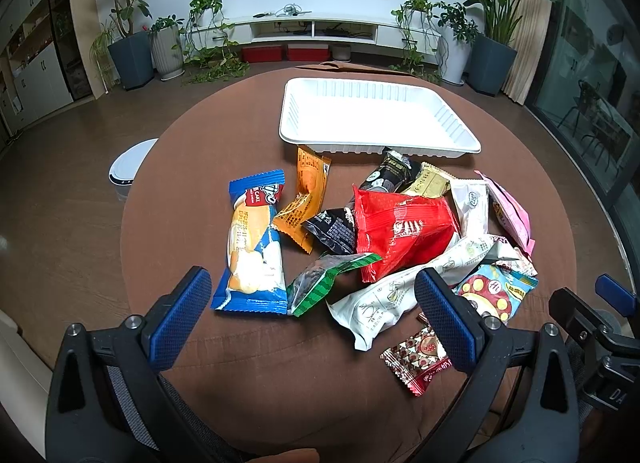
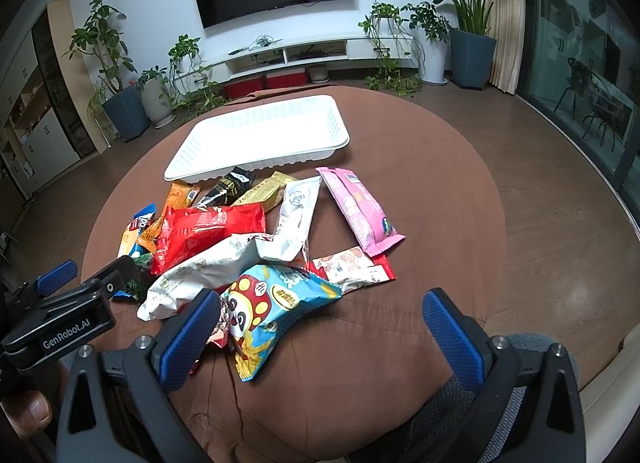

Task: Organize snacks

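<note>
Several snack packets lie in a loose pile on the round brown table (image 1: pixel 248 363). They include a blue cake packet (image 1: pixel 254 247), an orange one (image 1: pixel 306 199), a red bag (image 1: pixel 404 231) (image 2: pixel 208 233), a white wrapper (image 1: pixel 404 291), a pink packet (image 2: pixel 358 209) and a blue mushroom-print bag (image 2: pixel 272 311). An empty white tray (image 1: pixel 376 115) (image 2: pixel 260 135) sits behind the pile. My left gripper (image 1: pixel 314 311) is open and empty, near the pile's front. My right gripper (image 2: pixel 320 327) is open and empty, its left finger beside the mushroom-print bag.
The table's front edge is close to both grippers. A white robot vacuum (image 1: pixel 130 167) stands on the floor left of the table. Potted plants (image 1: pixel 128 35) and a TV cabinet (image 1: pixel 312 29) line the far wall. A glass door (image 2: pixel 592 75) is at the right.
</note>
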The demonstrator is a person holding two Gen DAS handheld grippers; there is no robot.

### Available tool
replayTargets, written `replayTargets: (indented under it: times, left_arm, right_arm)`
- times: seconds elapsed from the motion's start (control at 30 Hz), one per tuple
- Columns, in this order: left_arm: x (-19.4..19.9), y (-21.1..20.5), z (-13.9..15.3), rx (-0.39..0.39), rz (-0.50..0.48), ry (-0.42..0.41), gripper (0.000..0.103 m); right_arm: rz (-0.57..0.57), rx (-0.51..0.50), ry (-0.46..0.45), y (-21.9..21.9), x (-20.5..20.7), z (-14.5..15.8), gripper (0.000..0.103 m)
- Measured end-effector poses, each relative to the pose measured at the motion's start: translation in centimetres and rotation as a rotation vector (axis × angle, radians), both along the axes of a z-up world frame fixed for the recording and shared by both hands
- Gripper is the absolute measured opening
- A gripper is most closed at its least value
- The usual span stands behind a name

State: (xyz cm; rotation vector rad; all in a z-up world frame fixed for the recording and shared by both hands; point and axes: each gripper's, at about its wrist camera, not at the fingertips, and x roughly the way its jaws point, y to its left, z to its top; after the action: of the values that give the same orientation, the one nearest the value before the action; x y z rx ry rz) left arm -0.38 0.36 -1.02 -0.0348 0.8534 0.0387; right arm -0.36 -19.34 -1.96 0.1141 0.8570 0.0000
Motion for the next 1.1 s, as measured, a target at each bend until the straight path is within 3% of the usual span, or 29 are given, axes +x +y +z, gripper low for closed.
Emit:
replayTargets:
  times: [1.1]
  left_arm:
    - [0.01,-0.13,-0.21,-0.001,-0.006,0.008,0.103]
  right_arm:
    - [0.001,0.000,0.009,0.20,-0.03,-0.66,0.103]
